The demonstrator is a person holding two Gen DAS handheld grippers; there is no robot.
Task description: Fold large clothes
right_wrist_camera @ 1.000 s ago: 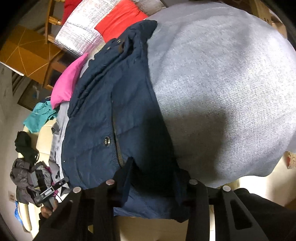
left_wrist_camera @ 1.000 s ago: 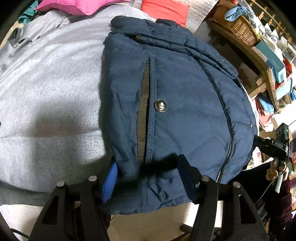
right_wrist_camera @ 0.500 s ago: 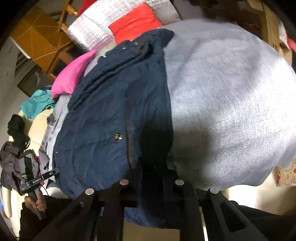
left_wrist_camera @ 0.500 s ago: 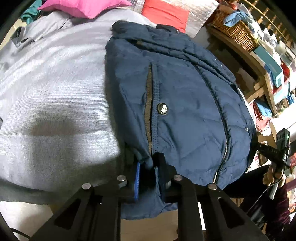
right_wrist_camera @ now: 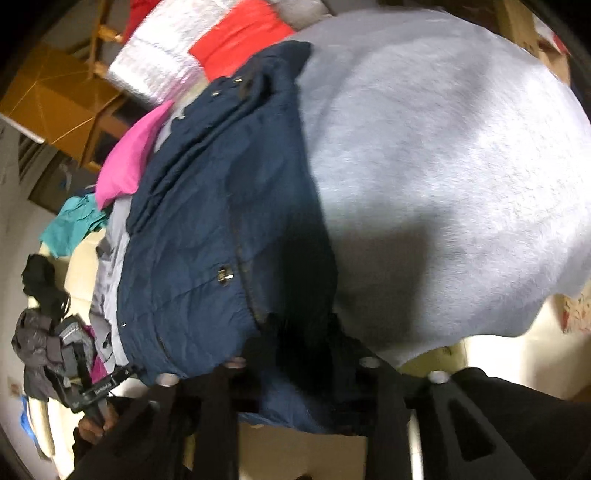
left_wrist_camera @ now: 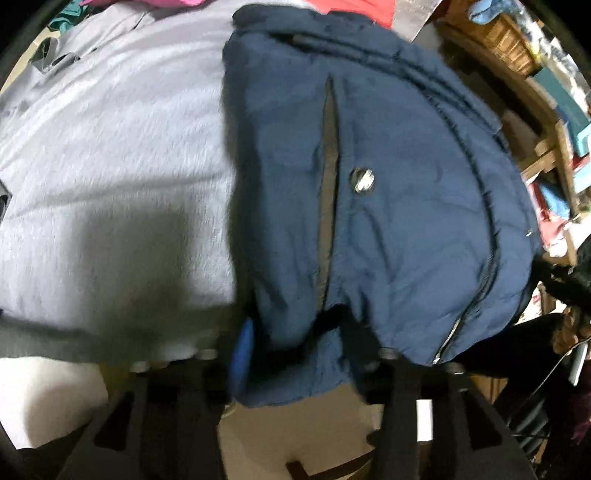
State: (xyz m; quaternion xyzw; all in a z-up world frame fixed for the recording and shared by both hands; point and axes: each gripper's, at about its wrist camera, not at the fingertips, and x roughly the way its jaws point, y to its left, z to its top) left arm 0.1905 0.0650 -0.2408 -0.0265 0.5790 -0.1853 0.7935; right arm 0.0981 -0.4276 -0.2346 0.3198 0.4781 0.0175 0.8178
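Right wrist: jacket hem [right_wrist_camera: 295, 406] (shadowed, blurred)

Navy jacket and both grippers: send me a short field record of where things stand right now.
garment: navy jacket, padded, lying on a grey blanket
hem: hangs over the near edge
pocket snap: metal snap faces up beside the pocket slit
left gripper: jaws just opened, hem between the fingers, not pinched
right gripper: jaws just opened, straddling the hem; contact hidden in shadow
behind jacket: pink cushion, red cushion
image: motion blur in both views
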